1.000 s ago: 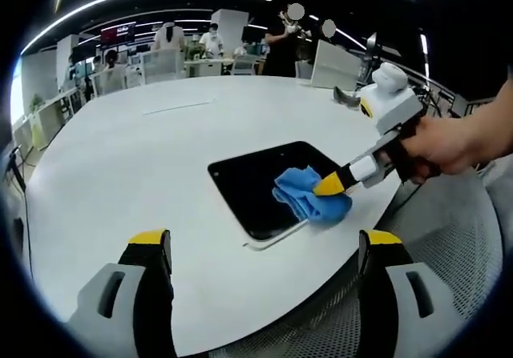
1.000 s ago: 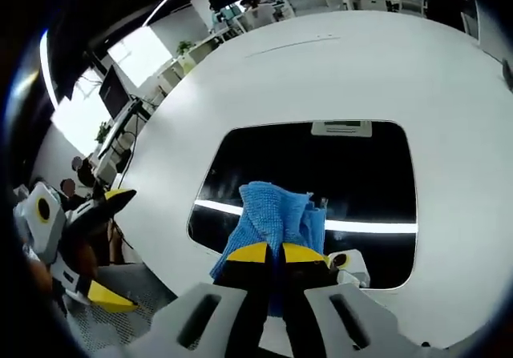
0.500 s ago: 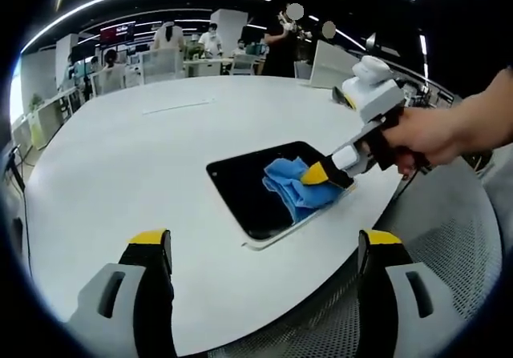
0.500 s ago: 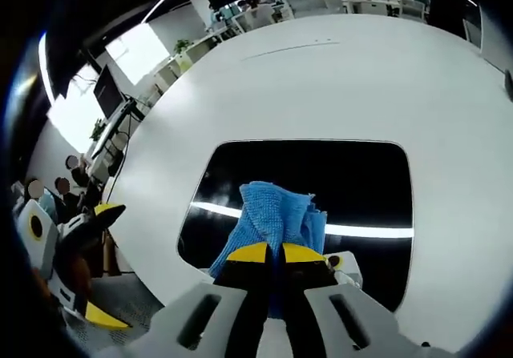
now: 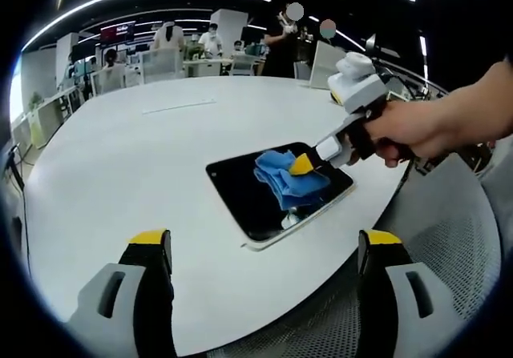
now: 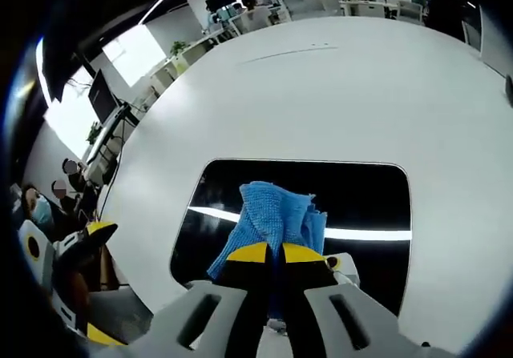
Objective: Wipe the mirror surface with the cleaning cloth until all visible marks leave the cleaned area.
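Note:
A dark rectangular mirror [image 5: 248, 194] [image 6: 361, 194] with a white rim lies flat on the round white table [image 5: 144, 158] [image 6: 321, 86]. My right gripper [image 6: 275, 253] [image 5: 303, 164] is shut on a crumpled blue cleaning cloth [image 6: 276, 218] [image 5: 280, 174] and presses it onto the mirror's near half. A hand holds that gripper from the right in the left gripper view. My left gripper [image 5: 264, 250] stands open over the table's near edge, well short of the mirror, with nothing between its fingers. A bright strip of ceiling light reflects across the glass.
The table's rim curves close to the mirror's right side, with a mesh chair seat [image 5: 449, 246] beyond it. Desks, monitors and several people [image 5: 208, 42] stand at the far end of the room. A thin strip [image 5: 178, 106] lies on the far table.
The right gripper has dragged the cloth across the mirror, away from its near right corner toward its middle. The left gripper has stayed put.

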A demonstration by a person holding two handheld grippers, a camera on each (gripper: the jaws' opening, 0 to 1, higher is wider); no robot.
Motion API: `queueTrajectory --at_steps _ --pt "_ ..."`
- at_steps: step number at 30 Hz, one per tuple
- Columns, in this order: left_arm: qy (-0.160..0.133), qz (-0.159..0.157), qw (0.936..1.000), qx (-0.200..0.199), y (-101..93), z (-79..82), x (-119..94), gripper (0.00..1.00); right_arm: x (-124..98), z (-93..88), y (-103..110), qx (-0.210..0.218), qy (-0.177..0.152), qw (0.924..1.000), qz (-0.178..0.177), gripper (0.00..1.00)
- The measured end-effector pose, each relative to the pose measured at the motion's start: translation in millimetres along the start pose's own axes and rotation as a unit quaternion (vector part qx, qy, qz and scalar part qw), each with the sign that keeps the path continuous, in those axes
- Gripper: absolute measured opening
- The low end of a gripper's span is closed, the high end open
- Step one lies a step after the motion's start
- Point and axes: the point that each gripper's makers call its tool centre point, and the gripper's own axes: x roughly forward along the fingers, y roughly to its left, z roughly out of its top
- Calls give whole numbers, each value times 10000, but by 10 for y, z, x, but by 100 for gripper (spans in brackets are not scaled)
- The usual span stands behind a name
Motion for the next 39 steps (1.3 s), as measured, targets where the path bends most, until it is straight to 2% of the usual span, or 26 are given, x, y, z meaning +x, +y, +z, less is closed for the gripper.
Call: queueTrajectory --at_steps 22,39 --pt "13 22 10000 -29 21 -9 -1 95 218 400 -118 -141 -82 9997 -176 0" --pt "2 54 10000 -45 43 -7 -2 95 348 589 -146 -222 -75 9996 -174 0"
